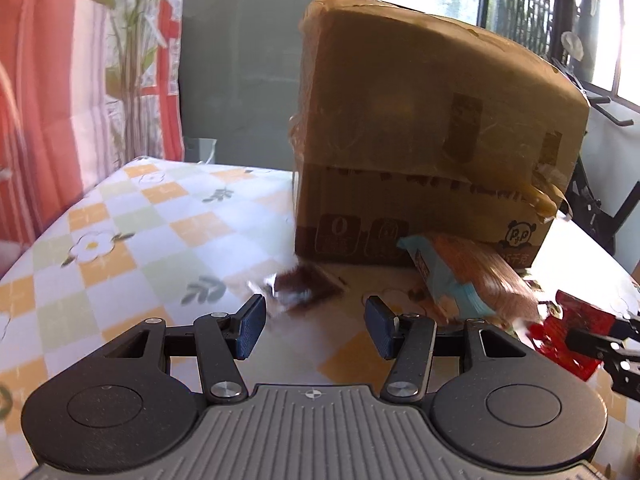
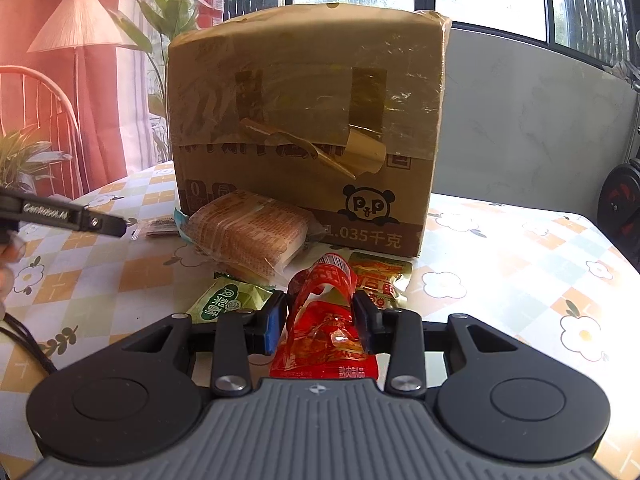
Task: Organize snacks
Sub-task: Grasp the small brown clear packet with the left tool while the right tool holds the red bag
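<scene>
My right gripper (image 2: pixel 320 316) is shut on a red snack packet (image 2: pixel 324 344), which buckles between the pads; the packet also shows in the left wrist view (image 1: pixel 568 334). My left gripper (image 1: pixel 316 326) is open and empty, just short of a small brown sachet (image 1: pixel 304 286) on the table. A large wrapped cracker pack (image 2: pixel 248 236) leans at the foot of a taped cardboard box (image 2: pixel 308 112). A green packet (image 2: pixel 224 300) and a yellow-red packet (image 2: pixel 380 276) lie beside my right gripper.
The checked flower tablecloth (image 1: pixel 132 224) covers the table. The box (image 1: pixel 420 140) stands at the back middle. A lamp (image 2: pixel 76 24), a chair (image 2: pixel 36 120) and plants stand beyond the left edge; windows lie behind.
</scene>
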The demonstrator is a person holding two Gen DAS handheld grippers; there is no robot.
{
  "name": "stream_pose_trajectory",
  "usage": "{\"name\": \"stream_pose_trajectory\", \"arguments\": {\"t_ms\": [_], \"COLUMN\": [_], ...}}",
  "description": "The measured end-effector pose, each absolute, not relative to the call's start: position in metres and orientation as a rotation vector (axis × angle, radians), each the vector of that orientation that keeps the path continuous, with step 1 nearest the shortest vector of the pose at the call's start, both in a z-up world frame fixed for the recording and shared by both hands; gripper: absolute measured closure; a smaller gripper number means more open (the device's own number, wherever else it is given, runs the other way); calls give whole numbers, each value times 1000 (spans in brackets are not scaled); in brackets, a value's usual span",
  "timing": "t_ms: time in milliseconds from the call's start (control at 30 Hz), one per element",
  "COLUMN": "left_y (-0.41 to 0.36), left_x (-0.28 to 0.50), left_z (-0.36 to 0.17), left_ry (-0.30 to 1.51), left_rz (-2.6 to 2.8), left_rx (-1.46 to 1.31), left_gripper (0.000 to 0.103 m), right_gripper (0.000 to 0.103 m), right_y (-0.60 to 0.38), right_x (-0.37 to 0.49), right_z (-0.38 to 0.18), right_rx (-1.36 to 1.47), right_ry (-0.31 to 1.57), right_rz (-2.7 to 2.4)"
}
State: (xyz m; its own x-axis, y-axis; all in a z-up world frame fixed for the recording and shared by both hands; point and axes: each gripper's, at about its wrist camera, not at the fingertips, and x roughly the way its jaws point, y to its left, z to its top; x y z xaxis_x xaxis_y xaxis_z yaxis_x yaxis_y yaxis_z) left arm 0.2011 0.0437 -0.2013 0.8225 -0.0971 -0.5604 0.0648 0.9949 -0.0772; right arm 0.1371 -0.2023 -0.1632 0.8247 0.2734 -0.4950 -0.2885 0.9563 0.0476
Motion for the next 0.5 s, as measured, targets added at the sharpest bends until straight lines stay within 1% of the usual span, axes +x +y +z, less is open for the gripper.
{"name": "stream_pose_trajectory", "arguments": {"t_ms": [233,400,500], "left_y": [68,68,65], "left_x": [275,302,304], "left_z": [-204,-208,-213], "left_ry": [680,715,736], "left_rz": [-119,-109,-127], "left_rx": [-108,-96,-86], "left_gripper": [47,47,47], "right_gripper": [64,64,64], "right_y": [-204,-207,-207], "right_x": [138,138,138], "right_z": [-163,-163,-163], "right_rx": [-13,4,6], "right_ry": [526,525,527], "right_rz": [299,299,303]}}
